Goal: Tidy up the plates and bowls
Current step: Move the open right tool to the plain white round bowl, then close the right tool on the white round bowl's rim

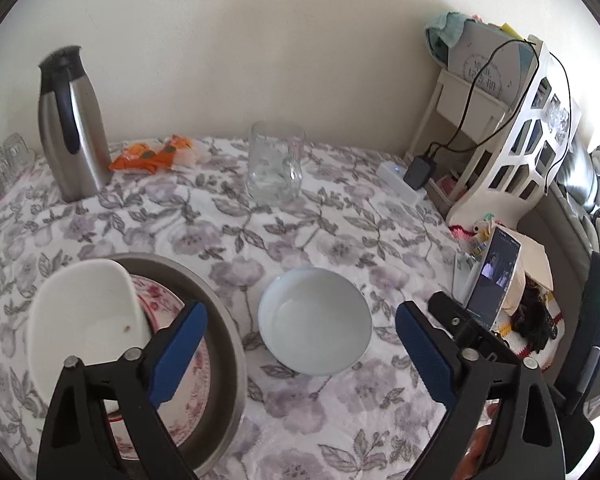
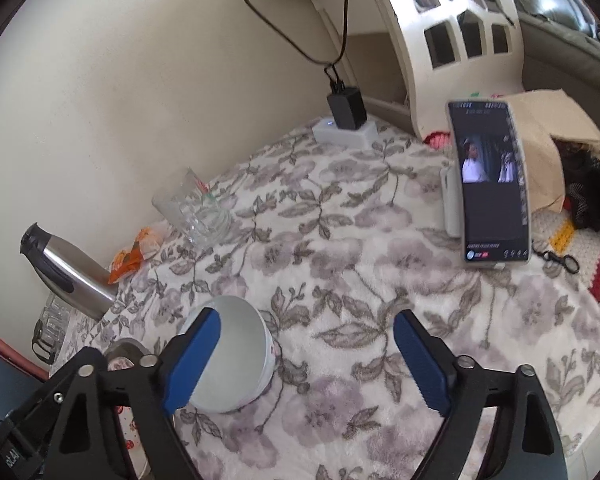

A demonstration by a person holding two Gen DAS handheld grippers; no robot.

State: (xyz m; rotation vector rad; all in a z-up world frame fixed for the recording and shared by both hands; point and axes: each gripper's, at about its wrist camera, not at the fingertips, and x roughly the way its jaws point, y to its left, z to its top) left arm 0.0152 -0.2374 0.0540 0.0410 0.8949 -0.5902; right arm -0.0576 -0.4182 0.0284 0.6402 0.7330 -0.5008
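A round white bowl (image 1: 315, 321) sits on the floral tablecloth, between the fingers of my open left gripper (image 1: 300, 354), which hovers just above and before it. To its left a squarish white bowl (image 1: 86, 312) rests on a pink-flowered plate (image 1: 198, 364) inside a wide grey metal dish (image 1: 224, 332). In the right wrist view the round white bowl (image 2: 236, 360) lies behind my left fingertip (image 2: 194, 360). My right gripper (image 2: 306, 358) is open and empty over bare cloth, to the right of that bowl.
A steel thermos (image 1: 72, 120), an orange snack packet (image 1: 152, 154) and a glass mug (image 1: 274, 168) stand at the back by the wall. A phone (image 2: 494, 184) leans upright at the right, with a power strip (image 2: 346, 132), a white shelf (image 1: 516, 152) and small glasses (image 1: 4, 160).
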